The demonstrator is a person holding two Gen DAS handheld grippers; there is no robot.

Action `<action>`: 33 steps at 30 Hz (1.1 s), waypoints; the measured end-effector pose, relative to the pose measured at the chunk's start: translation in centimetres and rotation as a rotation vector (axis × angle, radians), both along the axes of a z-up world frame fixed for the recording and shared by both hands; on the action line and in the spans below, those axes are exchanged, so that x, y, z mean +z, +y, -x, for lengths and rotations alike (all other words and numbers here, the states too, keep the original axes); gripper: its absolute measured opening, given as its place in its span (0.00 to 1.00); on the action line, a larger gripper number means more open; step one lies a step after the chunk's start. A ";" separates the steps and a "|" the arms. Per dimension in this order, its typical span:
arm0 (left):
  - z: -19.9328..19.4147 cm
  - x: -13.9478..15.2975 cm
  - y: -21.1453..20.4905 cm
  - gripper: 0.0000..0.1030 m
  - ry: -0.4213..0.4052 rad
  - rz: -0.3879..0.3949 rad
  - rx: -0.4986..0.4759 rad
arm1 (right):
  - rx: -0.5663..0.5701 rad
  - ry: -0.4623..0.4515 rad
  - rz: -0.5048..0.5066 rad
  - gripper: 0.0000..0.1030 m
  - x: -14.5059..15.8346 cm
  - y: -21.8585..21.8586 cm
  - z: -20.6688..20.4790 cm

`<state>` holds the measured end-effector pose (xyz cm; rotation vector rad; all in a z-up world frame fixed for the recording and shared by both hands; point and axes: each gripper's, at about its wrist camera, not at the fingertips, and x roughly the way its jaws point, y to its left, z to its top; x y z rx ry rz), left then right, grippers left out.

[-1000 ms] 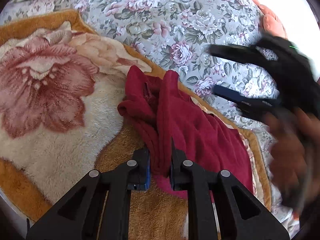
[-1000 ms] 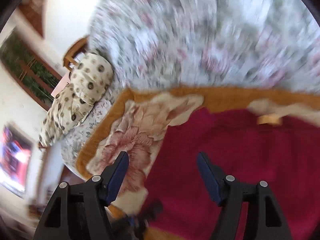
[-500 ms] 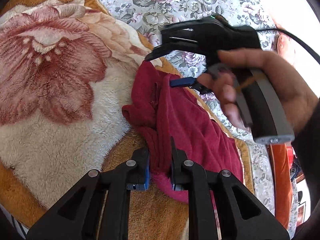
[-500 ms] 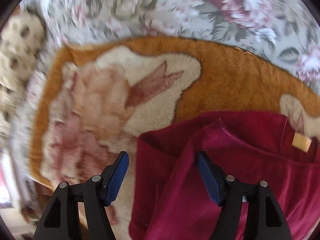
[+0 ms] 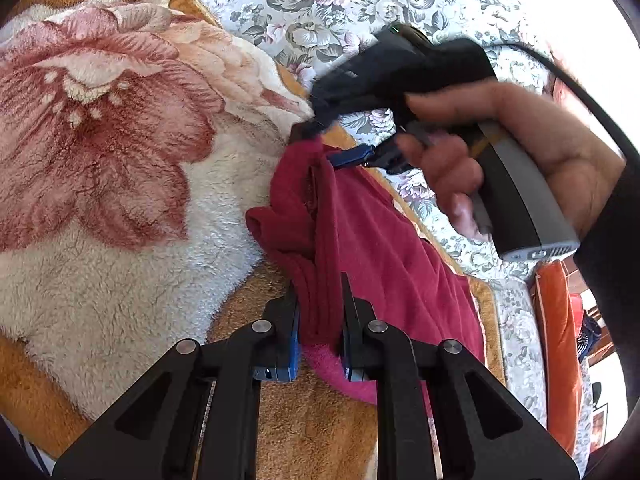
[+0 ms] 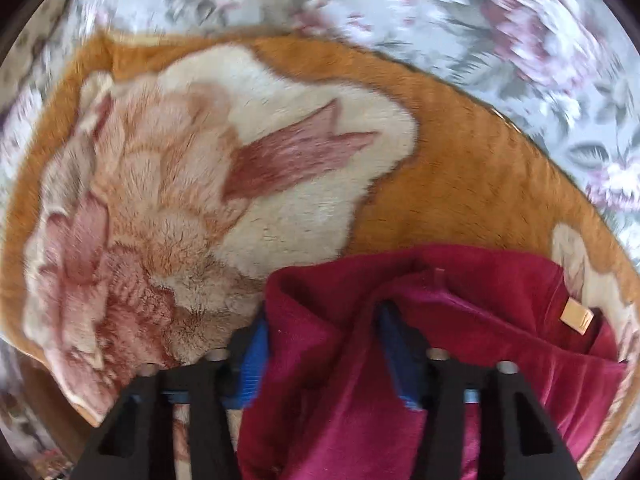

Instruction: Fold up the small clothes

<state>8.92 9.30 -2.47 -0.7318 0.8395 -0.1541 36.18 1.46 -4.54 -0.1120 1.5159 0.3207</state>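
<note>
A dark red fleece garment [image 5: 372, 248] lies bunched on a plush orange blanket with a big pink flower [image 5: 100, 132]. My left gripper [image 5: 318, 316] is shut on a near fold of the garment. My right gripper [image 5: 320, 148] shows in the left wrist view, held in a hand, its fingers around the garment's far corner. In the right wrist view the right gripper [image 6: 324, 340] has its jaws partly closed, with a fold of the red garment [image 6: 460, 344] between the blue pads. A tan label [image 6: 576, 316] sits on the garment at the right.
The blanket [image 6: 460, 168] lies on a grey floral bedspread [image 5: 360, 8]. An orange cushion [image 5: 556, 344] stands at the right edge of the bed. The person's hand and dark sleeve [image 5: 600, 240] fill the right of the left wrist view.
My right gripper has come down onto the garment's far corner and its jaws have narrowed around a fold. My left gripper has kept its hold.
</note>
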 end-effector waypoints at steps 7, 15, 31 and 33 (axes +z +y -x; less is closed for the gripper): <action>1.0 0.9 -0.7 0.13 -0.070 -0.022 -0.027 | -0.061 -0.059 -0.172 0.13 1.9 -4.2 0.6; 2.1 4.1 -3.8 0.12 -0.152 -0.076 -0.136 | -0.131 -0.201 -0.291 0.12 9.4 -10.2 4.4; 3.9 7.2 -27.0 0.12 -0.178 -0.228 -0.510 | -0.275 -0.314 -0.301 0.08 11.9 -37.1 11.7; 3.4 5.1 -28.6 0.12 -0.096 -0.236 -0.549 | -0.291 -0.299 -0.292 0.08 9.5 -39.0 11.9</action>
